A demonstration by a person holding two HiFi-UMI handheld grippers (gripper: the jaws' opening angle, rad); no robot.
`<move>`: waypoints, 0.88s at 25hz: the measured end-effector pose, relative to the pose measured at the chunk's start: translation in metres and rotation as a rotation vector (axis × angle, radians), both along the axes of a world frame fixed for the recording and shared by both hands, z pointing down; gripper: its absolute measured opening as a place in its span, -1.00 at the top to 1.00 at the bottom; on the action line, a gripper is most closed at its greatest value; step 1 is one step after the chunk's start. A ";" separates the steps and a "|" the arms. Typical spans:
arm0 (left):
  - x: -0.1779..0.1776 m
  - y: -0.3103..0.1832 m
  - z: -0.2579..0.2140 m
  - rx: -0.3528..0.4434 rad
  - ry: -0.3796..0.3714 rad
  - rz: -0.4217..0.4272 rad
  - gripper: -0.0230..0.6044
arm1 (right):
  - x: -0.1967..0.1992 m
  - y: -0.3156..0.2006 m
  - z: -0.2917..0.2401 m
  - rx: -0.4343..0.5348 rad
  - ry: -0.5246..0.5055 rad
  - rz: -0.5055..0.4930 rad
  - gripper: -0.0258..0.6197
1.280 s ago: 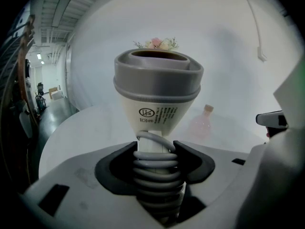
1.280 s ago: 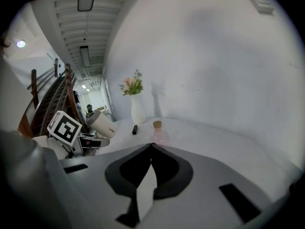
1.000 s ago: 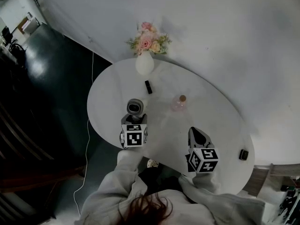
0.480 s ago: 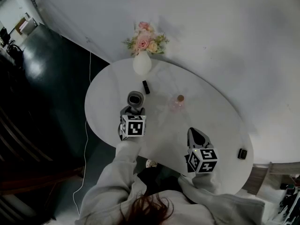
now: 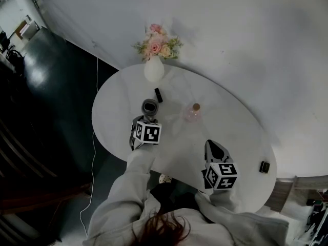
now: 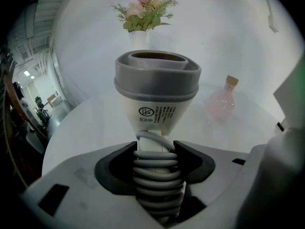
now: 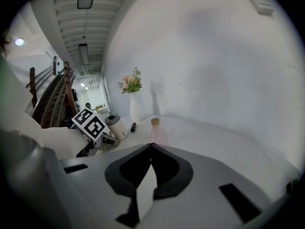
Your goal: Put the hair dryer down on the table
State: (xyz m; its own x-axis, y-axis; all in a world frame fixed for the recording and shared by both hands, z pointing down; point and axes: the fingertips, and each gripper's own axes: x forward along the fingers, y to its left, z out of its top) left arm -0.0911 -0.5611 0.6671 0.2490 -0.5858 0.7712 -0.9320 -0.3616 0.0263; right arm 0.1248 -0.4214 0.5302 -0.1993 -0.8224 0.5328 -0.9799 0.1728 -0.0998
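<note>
The left gripper (image 6: 155, 152) clamps the hair dryer (image 6: 157, 87) by its cord-wrapped handle, long axis along the jaws, nozzle toward the vase (image 5: 154, 69) of flowers (image 5: 156, 44); the right gripper (image 7: 151, 147) is closed and empty.

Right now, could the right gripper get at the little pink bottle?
Probably yes. The right gripper is shut and empty, pointing towards the pink bottle, with only bare table between them; the hair dryer in the left gripper sits off to the side.

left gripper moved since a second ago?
Yes. The left gripper carried the hair dryer farther across the table, closer to the vase.
</note>
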 end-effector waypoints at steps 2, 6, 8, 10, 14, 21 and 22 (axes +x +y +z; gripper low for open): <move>0.001 0.001 0.002 -0.006 -0.017 0.013 0.16 | 0.000 0.002 0.001 0.001 -0.002 0.003 0.77; 0.000 -0.001 0.003 -0.020 0.011 0.012 0.16 | 0.001 0.004 0.003 -0.001 -0.007 0.013 0.77; 0.001 -0.002 0.003 -0.026 0.028 0.016 0.16 | 0.001 0.005 0.004 -0.002 -0.007 0.016 0.77; 0.001 -0.002 0.003 -0.031 0.036 0.022 0.15 | -0.001 0.006 0.004 -0.002 -0.006 0.012 0.77; 0.001 -0.002 0.003 -0.030 0.042 0.032 0.14 | -0.005 0.009 0.004 -0.003 -0.008 0.006 0.77; -0.001 -0.002 0.003 -0.012 0.014 0.048 0.09 | -0.008 0.012 0.004 -0.001 -0.012 0.002 0.77; -0.002 -0.003 0.003 -0.009 0.011 0.046 0.07 | -0.008 0.012 0.004 -0.001 -0.012 0.001 0.77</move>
